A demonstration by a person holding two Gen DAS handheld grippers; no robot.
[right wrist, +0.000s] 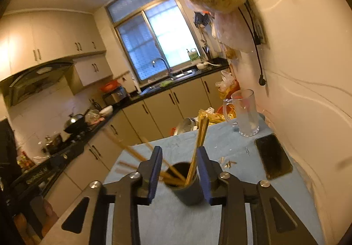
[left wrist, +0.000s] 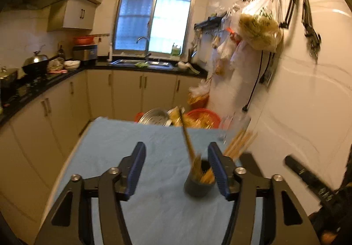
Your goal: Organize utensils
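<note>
The dark cup is the landmark; it stands on the tabletop w/ a light blue cloth. Right claw is nearest in the right wrist view: its two blue pads sit one on each side of the cup, open, w/ a small gap each side, not squeezing it. Wooden chopsticks stand inside the cup. Some lean out to the left, past the left pad, and look blurry. A few tiny bits lie on the cloth just right of the cup. Farther right of the cup lies a black phone, flat on the cloth. Behind the cup, near the far right corner of the tabletop, stands a clear glass mug.

In the left wrist view, the left claw is open wide. The cup is between its pads, close to the right pad, well apart from the left pad. One chopstick sticks up tall from the cup, blurry. More chopsticks fan out behind the right pad. Past the far edge of the tabletop, behind the cup, are a metal basin and a red basket. Far back is the sink under the window.
</note>
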